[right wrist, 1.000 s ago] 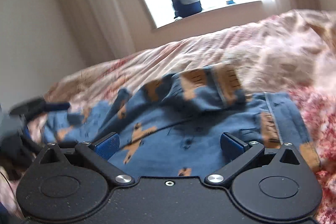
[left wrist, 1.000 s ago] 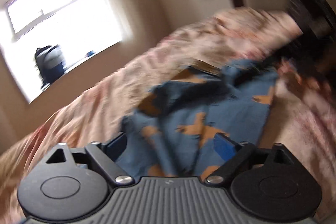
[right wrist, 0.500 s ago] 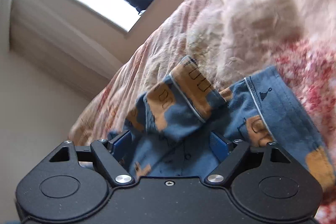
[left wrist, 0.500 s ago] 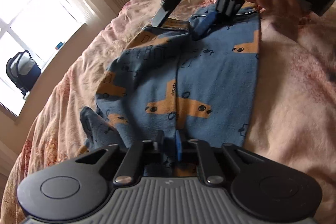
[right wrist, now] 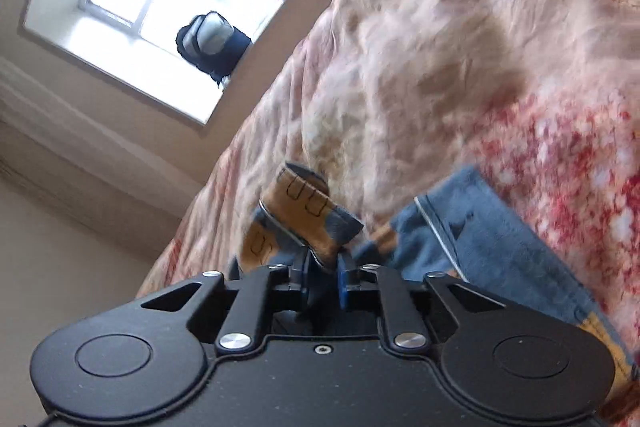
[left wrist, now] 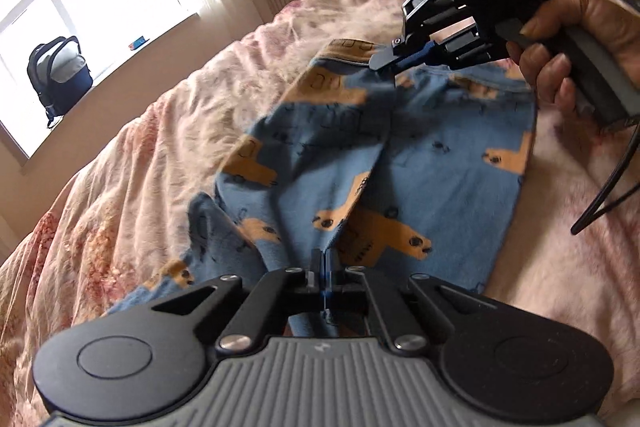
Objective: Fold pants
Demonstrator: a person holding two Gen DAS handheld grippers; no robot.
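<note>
Small blue pants (left wrist: 420,163) with an orange animal print lie on a pink floral bedspread (left wrist: 160,155). My left gripper (left wrist: 324,267) is shut on the near edge of the pants, pinching a raised fold of cloth. My right gripper (left wrist: 394,61), held by a hand, is shut on the far edge of the pants. In the right wrist view that gripper (right wrist: 322,275) pinches a bunched orange and blue hem (right wrist: 308,211), and more of the pants (right wrist: 492,259) spread to its right.
The rumpled bedspread (right wrist: 460,67) covers the whole bed. A window with a dark backpack (left wrist: 58,75) on its sill is at the far left. A black cable (left wrist: 608,195) hangs from the right gripper's handle.
Both grippers have closed on the pants: the left at the near edge, the right at the far hem. The cloth now lifts into a ridge between them.
</note>
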